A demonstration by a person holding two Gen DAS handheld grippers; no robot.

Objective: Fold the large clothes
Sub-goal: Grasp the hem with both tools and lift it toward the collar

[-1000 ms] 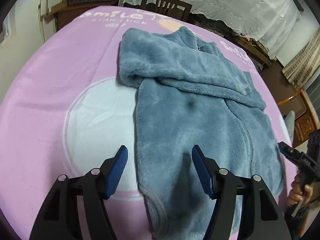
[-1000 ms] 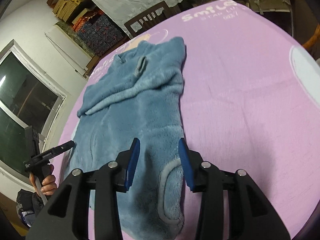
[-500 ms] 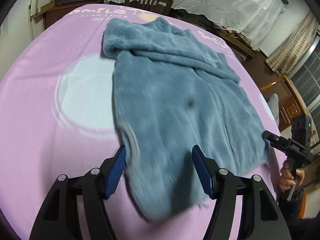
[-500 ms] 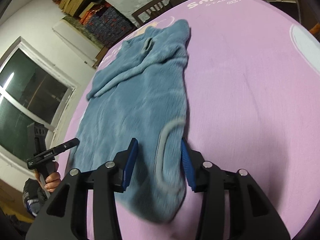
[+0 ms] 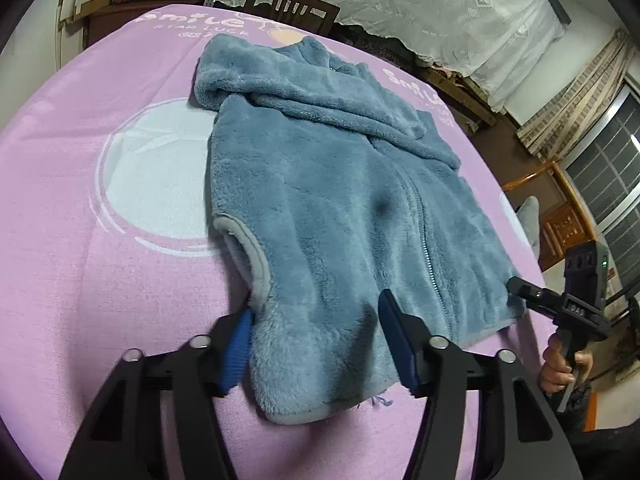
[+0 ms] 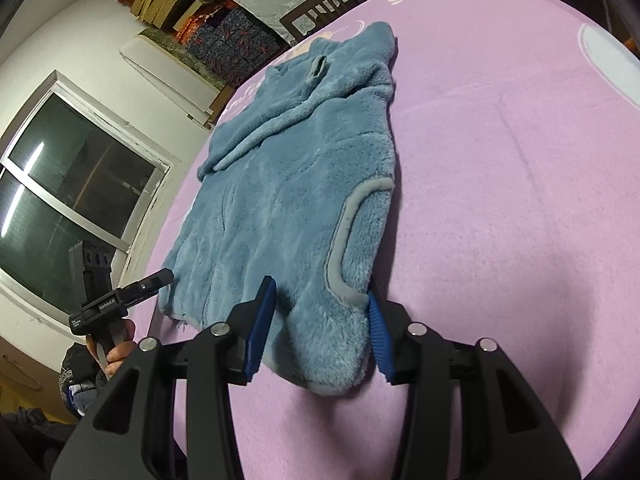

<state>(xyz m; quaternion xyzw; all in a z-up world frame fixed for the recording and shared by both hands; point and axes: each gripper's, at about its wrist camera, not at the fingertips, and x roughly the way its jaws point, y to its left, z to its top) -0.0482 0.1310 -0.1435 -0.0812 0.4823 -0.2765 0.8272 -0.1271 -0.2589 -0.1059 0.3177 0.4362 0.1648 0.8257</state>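
A purple blanket printed with pale circles and white lettering covers the work surface. A dark wooden chair stands at its far edge below a white lace cloth.

A blue fleece jacket lies flat on the blanket, hem near and collar far. One sleeve is folded across the chest, and the zip runs down towards the hem.

In the left wrist view, the left gripper straddles the near left hem corner, just below a grey-trimmed pocket edge. Its fingers are closing with the fleece between the blue pads, but the fabric still lies flat and unpinched.

In the right wrist view, the right gripper stands spread over a near hem corner beside a grey-trimmed curve. The fleece sits between its pads without being squeezed.

Each view shows the other gripper off to the side, by the opposite hem corner. A hand holds its handle.

A dark window is set in the white wall at the left of the right wrist view.
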